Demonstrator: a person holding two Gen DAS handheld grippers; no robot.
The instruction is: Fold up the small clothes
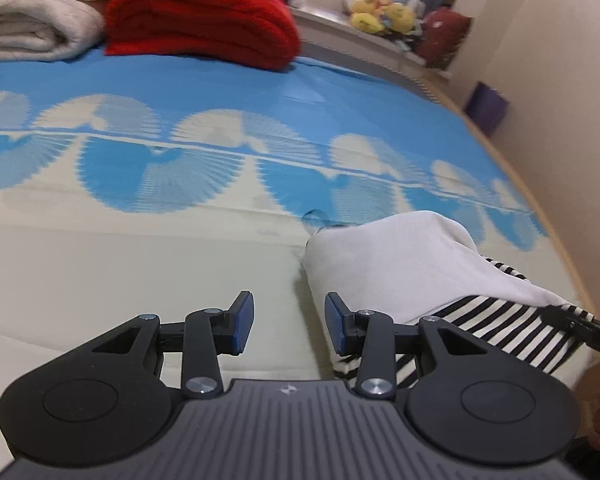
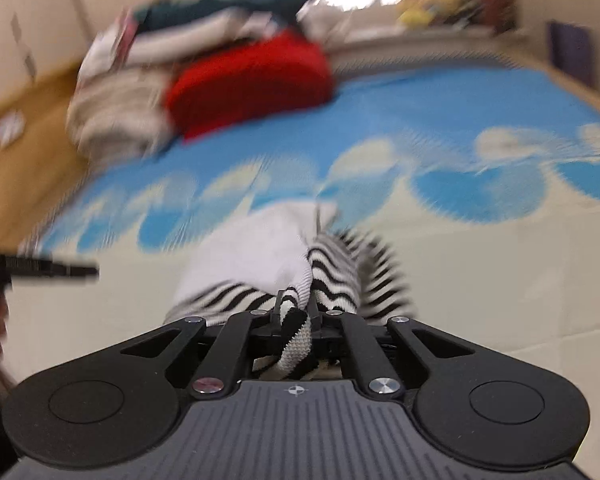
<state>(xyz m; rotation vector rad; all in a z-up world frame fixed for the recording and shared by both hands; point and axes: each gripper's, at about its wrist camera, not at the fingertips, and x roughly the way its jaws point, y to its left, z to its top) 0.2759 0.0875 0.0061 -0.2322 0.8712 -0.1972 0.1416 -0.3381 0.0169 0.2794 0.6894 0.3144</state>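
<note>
A small garment, white with a black-and-white striped part (image 1: 412,272), lies on the blue and cream mat (image 1: 140,264). My left gripper (image 1: 290,326) is open and empty, just left of the garment's near edge. My right gripper (image 2: 296,320) is shut on the striped edge of the garment (image 2: 260,264) and holds it bunched between the fingers. The right wrist view is blurred by motion. The right gripper's tip shows at the right edge of the left wrist view (image 1: 580,322), on the striped hem.
A folded red blanket (image 1: 200,20) and rolled cream towels (image 1: 32,12) sit at the mat's far end. Yellow plush toys (image 1: 380,10) lie on a ledge beyond. A wall (image 1: 560,80) runs along the right side, wooden floor (image 2: 20,140) on the left.
</note>
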